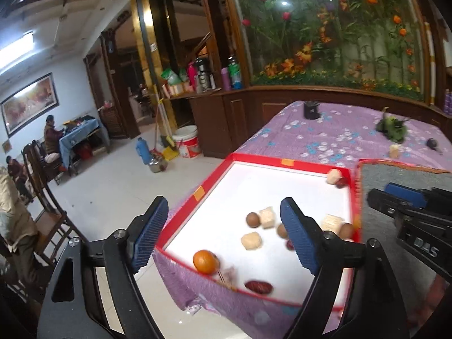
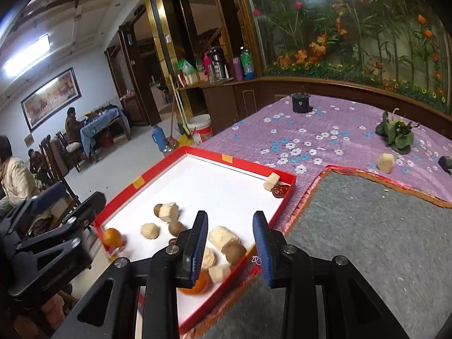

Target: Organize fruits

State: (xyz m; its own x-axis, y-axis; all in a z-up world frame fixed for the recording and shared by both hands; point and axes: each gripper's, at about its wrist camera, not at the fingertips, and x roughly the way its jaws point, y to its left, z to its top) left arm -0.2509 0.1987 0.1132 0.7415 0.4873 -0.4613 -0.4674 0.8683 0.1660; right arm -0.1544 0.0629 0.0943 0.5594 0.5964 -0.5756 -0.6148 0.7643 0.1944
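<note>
Your left gripper (image 1: 223,233) stands wide open, empty, above the shallow red-rimmed white cardboard tray (image 1: 214,180); your right gripper (image 2: 230,244), marked "DAS", is narrowly parted, holding nothing

Left gripper (image 1: 223,236): black plastic frame w/ triangular cut-outs, silver round screw heads at the finger pivots. Fingers (image 1: 151,233) are faced w/ blue ribbed pads; black backing is seen behind each pad.

Right gripper (image 2: 230,247): same build, black angular arms, silver screws, blue textured pads on black fingers (image 2: 197,243). In the left wrist view its side is marked w/ raised grey lettering "DAS", and small screw holes are seen along its upper arm. No cables or sleeves are seen.
</note>
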